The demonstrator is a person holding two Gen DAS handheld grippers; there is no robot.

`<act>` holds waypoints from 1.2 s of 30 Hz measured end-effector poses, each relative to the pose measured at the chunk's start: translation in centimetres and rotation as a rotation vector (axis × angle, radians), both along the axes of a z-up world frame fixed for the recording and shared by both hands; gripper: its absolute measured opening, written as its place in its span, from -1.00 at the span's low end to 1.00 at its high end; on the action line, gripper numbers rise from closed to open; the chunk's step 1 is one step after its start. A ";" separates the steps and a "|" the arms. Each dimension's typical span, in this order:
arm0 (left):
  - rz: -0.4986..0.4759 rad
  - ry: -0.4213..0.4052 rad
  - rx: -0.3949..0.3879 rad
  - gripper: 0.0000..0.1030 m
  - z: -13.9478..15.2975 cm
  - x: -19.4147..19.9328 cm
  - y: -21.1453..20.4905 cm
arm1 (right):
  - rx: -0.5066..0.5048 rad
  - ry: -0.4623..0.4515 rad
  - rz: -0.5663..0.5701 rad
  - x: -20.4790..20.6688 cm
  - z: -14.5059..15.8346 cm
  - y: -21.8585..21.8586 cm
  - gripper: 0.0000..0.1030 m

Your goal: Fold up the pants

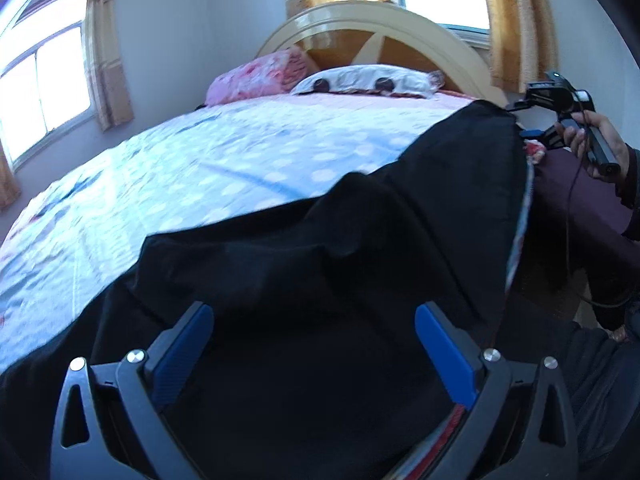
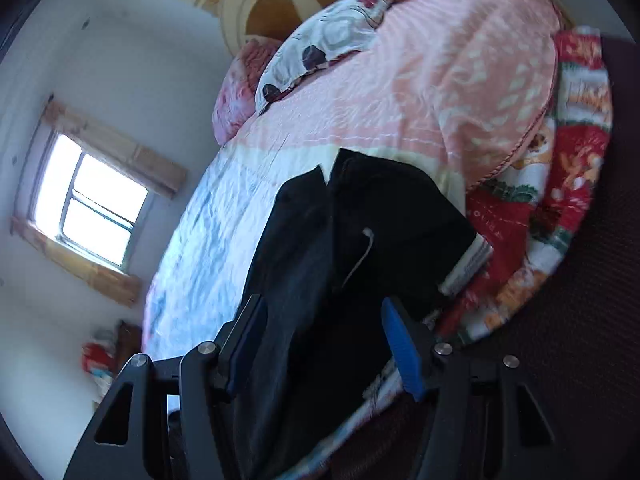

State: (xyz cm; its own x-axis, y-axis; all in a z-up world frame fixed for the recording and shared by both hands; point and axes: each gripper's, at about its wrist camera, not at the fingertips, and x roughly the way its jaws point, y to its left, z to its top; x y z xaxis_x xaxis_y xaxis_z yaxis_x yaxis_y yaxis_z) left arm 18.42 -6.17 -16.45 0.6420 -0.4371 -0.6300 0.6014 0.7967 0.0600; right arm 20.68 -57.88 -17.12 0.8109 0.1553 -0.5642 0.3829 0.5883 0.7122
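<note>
Black pants [image 1: 328, 256] lie along the near edge of the bed, rumpled, and also show in the right wrist view [image 2: 360, 232] with a white drawstring [image 2: 362, 252]. My left gripper [image 1: 314, 312] is open just above the pants, with black cloth between and below its blue fingers [image 1: 444, 344]. My right gripper [image 2: 324, 312] is open over the pants near the bed's edge, holding nothing. The right gripper also shows in the left wrist view [image 1: 560, 100], held in a hand at the far end of the pants.
The bed has a blue dotted quilt [image 1: 200, 168] and a pink cover [image 2: 400, 92]. Pillows [image 1: 360, 80] lie at the wooden headboard [image 1: 380, 28]. A red patterned blanket [image 2: 560, 184] hangs at the bed's side. Windows [image 1: 40, 92] are at left.
</note>
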 end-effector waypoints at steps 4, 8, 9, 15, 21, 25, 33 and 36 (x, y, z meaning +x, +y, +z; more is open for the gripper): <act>0.064 0.051 -0.015 1.00 -1.2 0.9 1.6 | -0.049 0.017 -0.010 1.5 0.1 -0.2 -0.02; 0.102 0.101 -0.038 1.00 -2.3 1.5 2.5 | -0.128 0.066 -0.004 1.3 0.5 -0.1 -0.34; 0.106 0.104 -0.042 1.00 -2.4 1.5 2.7 | -0.108 0.060 0.005 1.0 0.7 -0.1 -0.34; 0.088 0.090 -0.036 1.00 -2.6 1.1 2.3 | -0.113 -0.002 0.015 0.9 2.0 -0.8 -0.32; 0.094 0.093 -0.048 1.00 -2.4 0.9 2.6 | -0.187 0.028 0.040 2.2 2.8 0.1 -0.81; 0.090 0.089 -0.041 1.00 -2.5 0.9 2.6 | -0.257 -0.053 0.036 0.4 6.1 1.0 -0.95; 0.079 0.073 -0.025 1.00 -2.9 0.8 2.5 | -0.305 0.008 0.010 -3.7 5.5 -1.0 -0.99; 0.072 0.073 -0.022 1.00 -2.9 0.9 2.3 | -0.192 0.037 0.020 -3.2 3.4 -1.4 -0.90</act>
